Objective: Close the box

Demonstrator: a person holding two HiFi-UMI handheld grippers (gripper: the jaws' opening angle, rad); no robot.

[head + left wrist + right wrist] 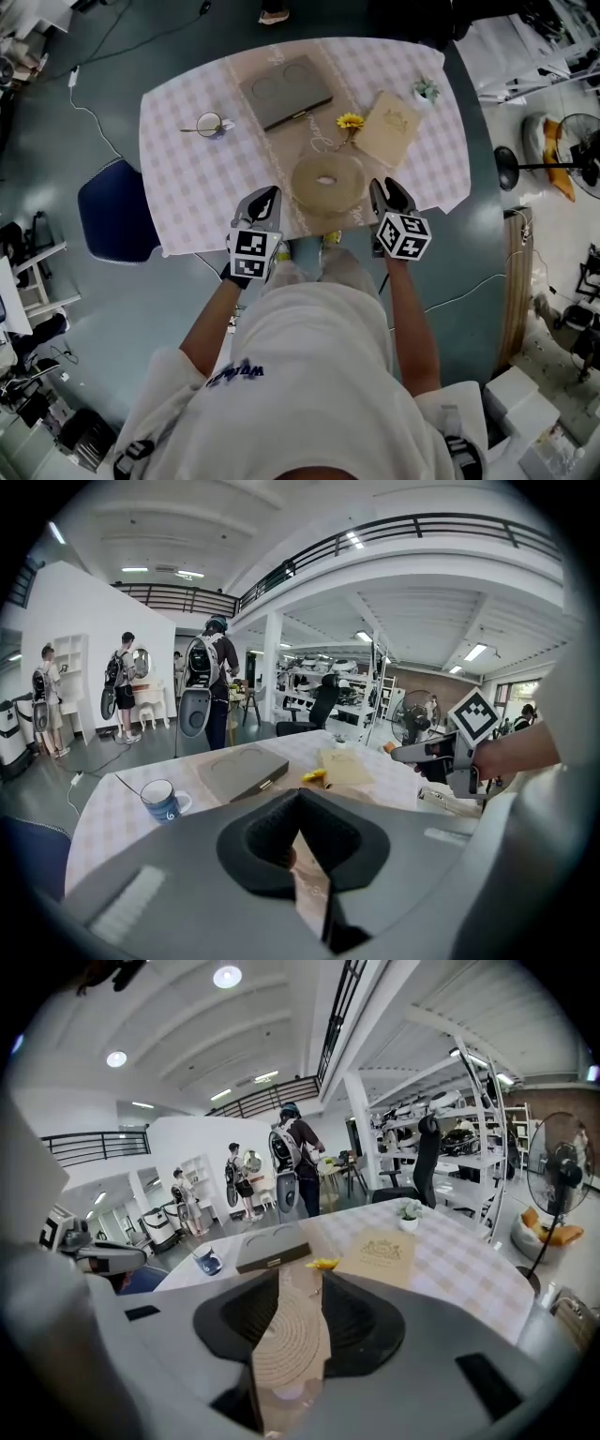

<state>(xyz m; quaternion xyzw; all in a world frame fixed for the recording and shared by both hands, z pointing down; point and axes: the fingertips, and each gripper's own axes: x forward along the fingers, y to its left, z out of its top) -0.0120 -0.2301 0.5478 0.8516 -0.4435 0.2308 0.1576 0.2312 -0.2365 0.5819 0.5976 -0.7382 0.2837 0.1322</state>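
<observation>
The left tongs [270,197] have their jaws a narrow slit apart, with only a strip of checked cloth showing through and nothing clamped. The right tongs [382,192] stand a little wider apart, also empty; a round woven disc [328,181] shows through their gap, lying beyond the tips rather than between them. Both pairs hover over the worktop [187,169] at the edge nearest the person, one to each side of the disc.

The grey box [286,91] lies well apart from both tongs, far across the worktop, a little nearer the left pair's line than the right's. Its lid, marked with two rings, appears to lie flat, with a small clasp on the side facing the tongs. The disc lies between the box and the person. A yellow flower [350,120] sits just beside the box's near right corner, and a tan card with a crest [389,127] lies right of the box. A mug [212,124] stands left of the box, a small potted plant [427,89] far to its right. A blue chair [117,211] stands off the worktop, left of the box and nearer the person.
</observation>
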